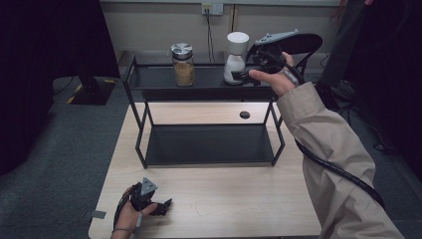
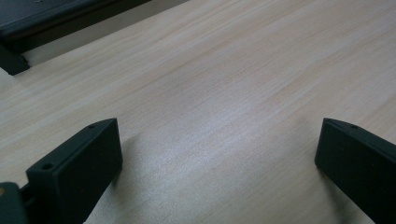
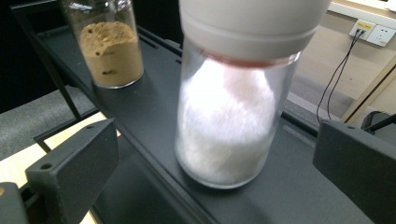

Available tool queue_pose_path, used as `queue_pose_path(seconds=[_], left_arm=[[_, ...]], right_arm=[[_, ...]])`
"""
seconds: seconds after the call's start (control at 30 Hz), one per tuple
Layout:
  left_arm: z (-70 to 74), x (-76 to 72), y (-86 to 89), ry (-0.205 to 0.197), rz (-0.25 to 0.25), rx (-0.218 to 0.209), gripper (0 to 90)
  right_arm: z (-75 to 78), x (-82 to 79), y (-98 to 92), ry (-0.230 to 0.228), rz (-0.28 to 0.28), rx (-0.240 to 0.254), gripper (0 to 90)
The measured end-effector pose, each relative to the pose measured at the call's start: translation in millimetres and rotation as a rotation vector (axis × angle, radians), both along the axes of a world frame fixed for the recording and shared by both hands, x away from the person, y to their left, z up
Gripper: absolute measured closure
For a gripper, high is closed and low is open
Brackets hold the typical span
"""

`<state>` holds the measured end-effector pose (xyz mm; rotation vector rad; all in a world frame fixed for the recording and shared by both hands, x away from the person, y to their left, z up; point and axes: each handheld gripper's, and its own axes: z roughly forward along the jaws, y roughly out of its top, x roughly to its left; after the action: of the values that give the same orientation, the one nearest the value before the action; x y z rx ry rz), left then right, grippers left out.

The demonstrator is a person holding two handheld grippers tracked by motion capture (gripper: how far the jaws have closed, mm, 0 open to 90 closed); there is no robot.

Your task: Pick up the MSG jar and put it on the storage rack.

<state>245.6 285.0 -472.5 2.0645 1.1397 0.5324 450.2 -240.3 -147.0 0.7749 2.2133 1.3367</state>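
Two jars are sitting on the top shelf of the black rack w/ me working the far end. I'm holding the right gripper up at the white-lidded jar; in the right gripper view its jaws are standing wide, one on each side of the jar, not touching the glass. It's holding white powder or granules, upright, resting near the shelf's front edge. The brown-powder jar w/ the metal lid is standing well apart from it, further along the same shelf; in the right gripper view it's at upper left, clear of the jaws.

Around it: wall socket w/ a cable dropping behind the rack, a dark chair just behind my right hand, and a monitor base on the grey side surface at left. The rack's lower shelf is lying bare, and a round cable hole is showing in the desk behind it.

My left gripper is resting low on the desk near the front-left corner, left hand around it. In the left gripper view its jaws are spread wide over bare wood, gripping nothing, w/ a rack foot at the top left corner.
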Motion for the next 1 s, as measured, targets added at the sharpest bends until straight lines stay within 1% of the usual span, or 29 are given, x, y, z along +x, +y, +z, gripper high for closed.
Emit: queue_pose_path(seconds=[0.1,0.3,0.37,0.43,0.5,0.53,0.63,0.7,0.8,0.97,1.0], left_arm=[[0.0,0.0,-0.1,0.000,0.000,0.000,0.0],[-0.1,0.0,-0.4,0.000,0.003,-0.002,0.0],[-0.1,0.0,-0.5,0.000,0.004,-0.002,0.0],[-0.1,0.1,-0.4,0.000,0.003,-0.001,0.0],[-0.1,0.0,-0.6,0.000,0.004,-0.002,0.0],[0.3,0.3,-0.5,0.001,0.002,0.001,0.0],[0.2,0.1,-0.8,0.001,0.005,-0.001,0.0],[-0.1,0.0,-0.7,0.000,0.005,-0.002,0.0],[-0.2,0.0,-0.8,0.000,0.006,-0.002,0.0],[0.0,0.0,-0.8,0.001,0.006,-0.002,0.0],[0.0,0.1,-0.8,0.001,0.005,-0.002,0.0]], right_arm=[[-3.5,-4.5,-4.7,-0.005,0.007,0.006,0.0],[-9.3,-13.0,-14.6,-0.010,0.025,-0.003,0.0],[-13.8,-16.3,-19.6,-0.007,0.031,0.014,0.0],[-17.5,-20.6,-23.3,-0.016,0.038,0.009,0.0],[-21.2,-24.5,-26.8,-0.012,0.047,0.014,0.0],[-24.9,-27.9,-29.3,-0.018,0.050,0.021,0.0],[-31.4,-35.5,-34.6,-0.026,0.073,0.014,0.0],[-36.9,-38.8,-38.0,-0.019,0.083,0.027,0.0],[-46.3,-45.6,-40.9,-0.016,0.094,0.018,0.0],[-62.8,-55.2,-47.8,-0.013,0.122,0.032,0.0],[-66.0,-57.0,-48.6,-0.016,0.125,0.028,0.0]])
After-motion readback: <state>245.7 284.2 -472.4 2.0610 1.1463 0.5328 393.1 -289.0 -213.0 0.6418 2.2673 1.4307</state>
